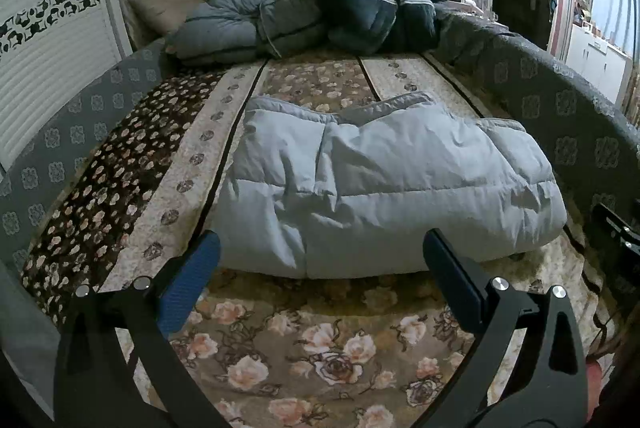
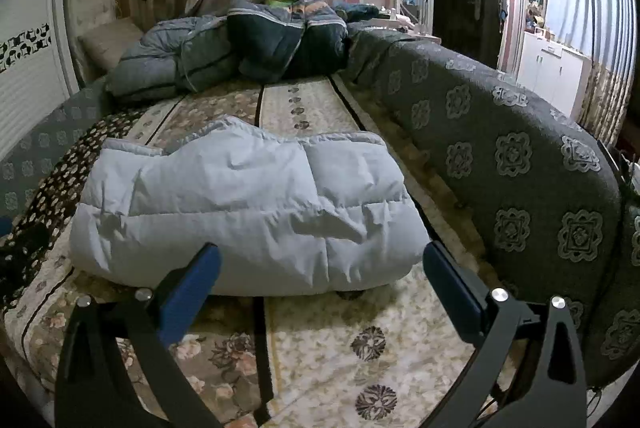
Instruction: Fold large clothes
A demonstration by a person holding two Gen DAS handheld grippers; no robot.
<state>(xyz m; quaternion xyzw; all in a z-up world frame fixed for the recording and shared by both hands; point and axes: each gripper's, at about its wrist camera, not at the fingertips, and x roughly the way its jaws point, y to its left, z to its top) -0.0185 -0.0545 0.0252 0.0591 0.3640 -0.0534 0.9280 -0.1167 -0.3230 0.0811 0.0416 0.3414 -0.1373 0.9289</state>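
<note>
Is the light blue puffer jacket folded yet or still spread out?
Folded: the light blue puffer jacket lies as a compact, doubled-over bundle on the bed.

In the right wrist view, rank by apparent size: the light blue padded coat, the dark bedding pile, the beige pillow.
1. Light blue padded coat, though it lies nearest the camera.
2. Dark bedding pile.
3. Beige pillow.

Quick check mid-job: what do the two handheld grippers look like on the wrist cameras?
Left gripper and right gripper look identical: black angular linkage arms with triangular cutouts, silver round pivot bolts, one blue textured finger pad, one black pad. No cables or sleeves visible.
</note>
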